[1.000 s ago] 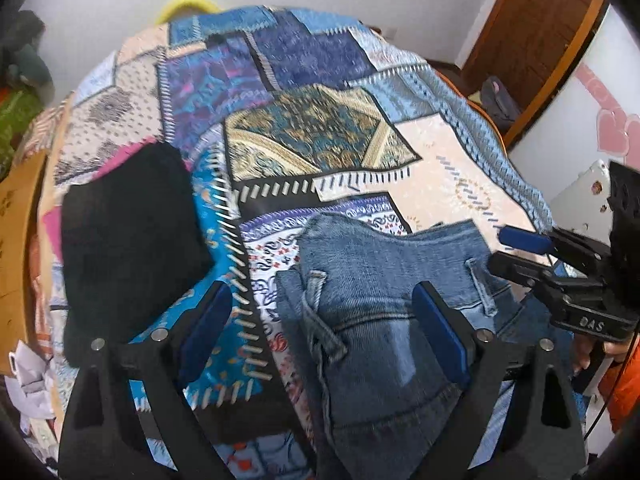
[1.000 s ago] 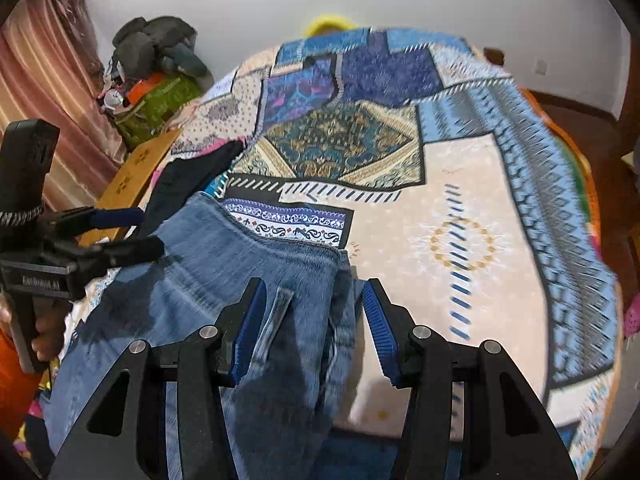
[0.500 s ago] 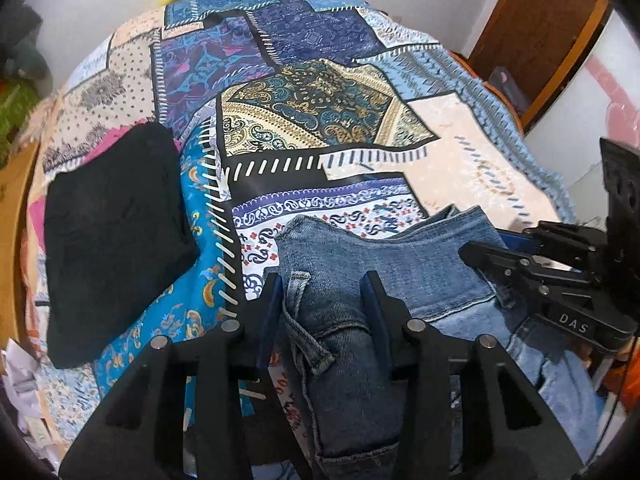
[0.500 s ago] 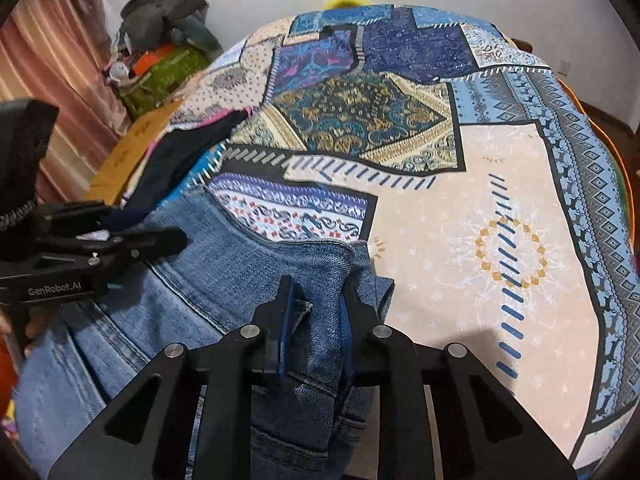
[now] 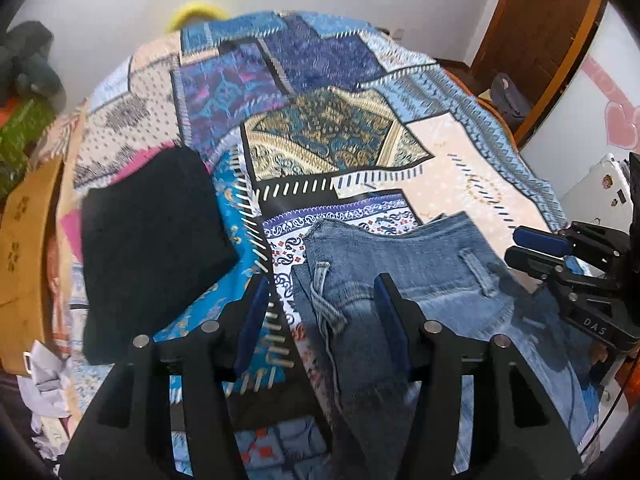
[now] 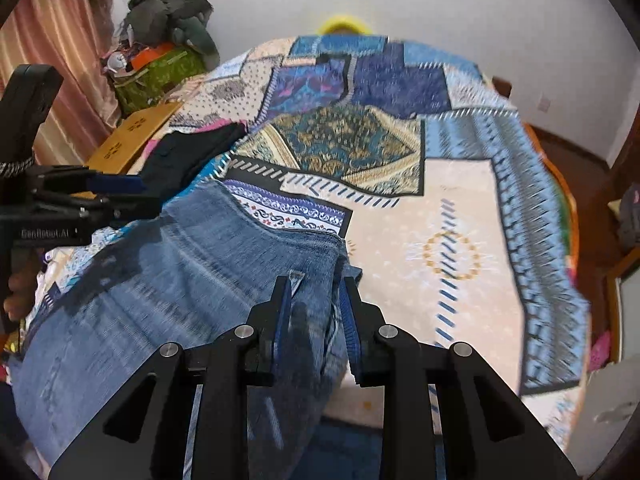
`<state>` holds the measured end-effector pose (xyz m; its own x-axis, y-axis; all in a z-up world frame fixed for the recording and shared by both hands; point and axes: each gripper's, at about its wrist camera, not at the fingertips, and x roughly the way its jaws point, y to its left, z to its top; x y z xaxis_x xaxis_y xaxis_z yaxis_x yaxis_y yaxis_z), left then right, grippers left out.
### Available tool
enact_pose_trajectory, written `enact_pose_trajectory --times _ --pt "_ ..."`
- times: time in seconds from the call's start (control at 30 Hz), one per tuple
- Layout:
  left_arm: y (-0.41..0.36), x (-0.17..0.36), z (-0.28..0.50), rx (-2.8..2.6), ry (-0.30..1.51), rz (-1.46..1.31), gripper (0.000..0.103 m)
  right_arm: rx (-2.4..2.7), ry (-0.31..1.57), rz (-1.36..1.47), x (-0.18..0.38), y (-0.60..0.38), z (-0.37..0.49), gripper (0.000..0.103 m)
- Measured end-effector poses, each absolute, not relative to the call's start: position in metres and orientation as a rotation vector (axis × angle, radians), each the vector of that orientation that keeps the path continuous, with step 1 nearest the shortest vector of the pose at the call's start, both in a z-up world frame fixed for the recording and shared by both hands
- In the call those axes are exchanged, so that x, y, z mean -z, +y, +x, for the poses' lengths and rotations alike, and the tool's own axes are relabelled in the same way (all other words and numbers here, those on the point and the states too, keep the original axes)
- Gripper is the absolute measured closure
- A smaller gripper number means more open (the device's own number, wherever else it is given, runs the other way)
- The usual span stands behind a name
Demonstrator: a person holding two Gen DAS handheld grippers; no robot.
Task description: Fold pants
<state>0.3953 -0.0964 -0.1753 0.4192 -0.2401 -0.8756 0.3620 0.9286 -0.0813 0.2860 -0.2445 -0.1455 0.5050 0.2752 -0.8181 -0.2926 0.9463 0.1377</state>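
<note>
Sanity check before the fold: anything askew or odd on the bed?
Nothing damaged or spilled. The jeans lie skewed, waistband bunched at both corners. The left gripper is opening, its pads clear of the denim between them; the right gripper is opening around the other corner. A folded black garment lies alongside.

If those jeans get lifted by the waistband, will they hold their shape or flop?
Probably flop: the jeans already sag and bunch between the right gripper fingers. Likely fairly heavy, being thick denim. Unlikely to slip, as the waistband folds give grip.

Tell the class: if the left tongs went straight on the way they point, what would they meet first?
Probably the blue denim jeans' waistband, already between the opening left tongs; beyond it lies the patchwork bedspread. Depth is uncertain.
</note>
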Motion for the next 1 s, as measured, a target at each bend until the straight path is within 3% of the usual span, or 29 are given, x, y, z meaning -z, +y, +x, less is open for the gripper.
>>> enact_pose_trajectory --times 0.1,0.27,0.37,0.67,1.0 --pt "-0.093 0.158 0.378 0.399 1.041 0.131 0.039 -0.335 0.939 -0.009 0.128 -0.250 0.267 0.069" --pt "-0.091 0.147 0.351 0.429 1.025 0.107 0.024 -0.331 0.895 0.047 0.114 -0.254 0.243 0.040" --pt "-0.091 0.153 0.339 0.442 1.043 0.091 0.012 -0.345 0.920 0.087 0.120 -0.255 0.232 0.030" --pt "-0.097 0.194 0.345 0.477 1.236 0.065 0.010 -0.374 1.123 0.192 0.169 -0.257 0.228 0.029" --pt "-0.105 0.223 0.369 0.553 1.359 -0.032 0.005 -0.485 1.215 0.380 0.201 -0.259 0.251 0.024"
